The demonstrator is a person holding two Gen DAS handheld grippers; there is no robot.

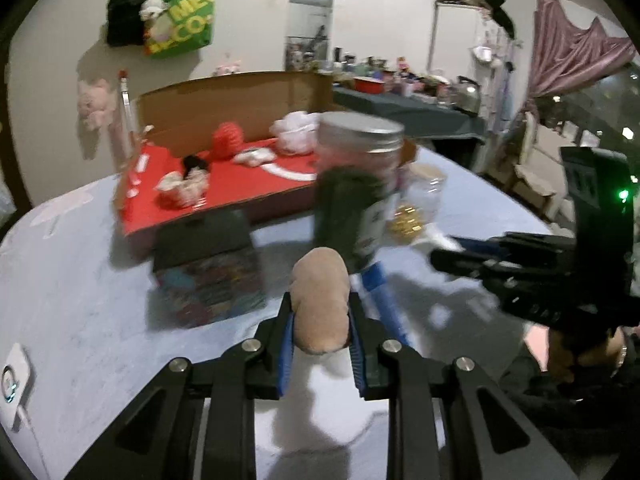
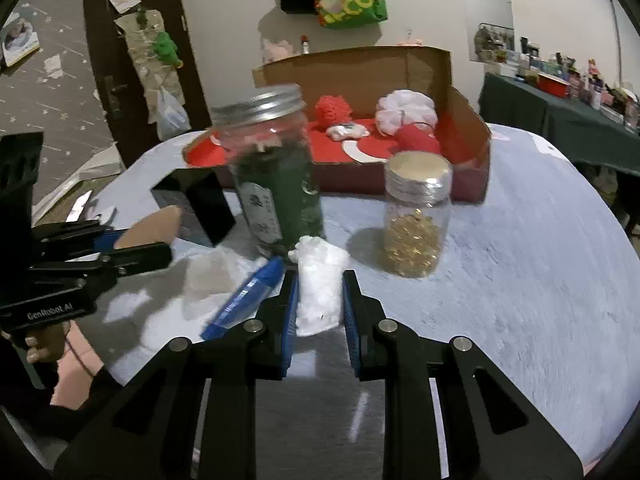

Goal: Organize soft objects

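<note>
My left gripper (image 1: 321, 320) is shut on a tan soft pad (image 1: 320, 280), held just above the pale blue tablecloth. In the right wrist view this same gripper (image 2: 132, 248) comes in from the left with the tan pad (image 2: 152, 226) sticking out of it. A white fluffy wad (image 2: 320, 256) is pinched between the blue pads of my right gripper (image 2: 319, 300), which is shut on it. Behind stands an open cardboard box with a red floor (image 2: 468, 120) holding a red knobbly ball (image 2: 332, 108), a white puff (image 2: 406, 112) and other small soft things.
A tall jar of dark green contents (image 2: 276, 184) and a smaller jar of gold bits (image 2: 416, 220) stand in front of the box. A black box (image 2: 200, 208) sits to the left and a blue pen-like stick (image 2: 248, 296) lies beside my right fingers.
</note>
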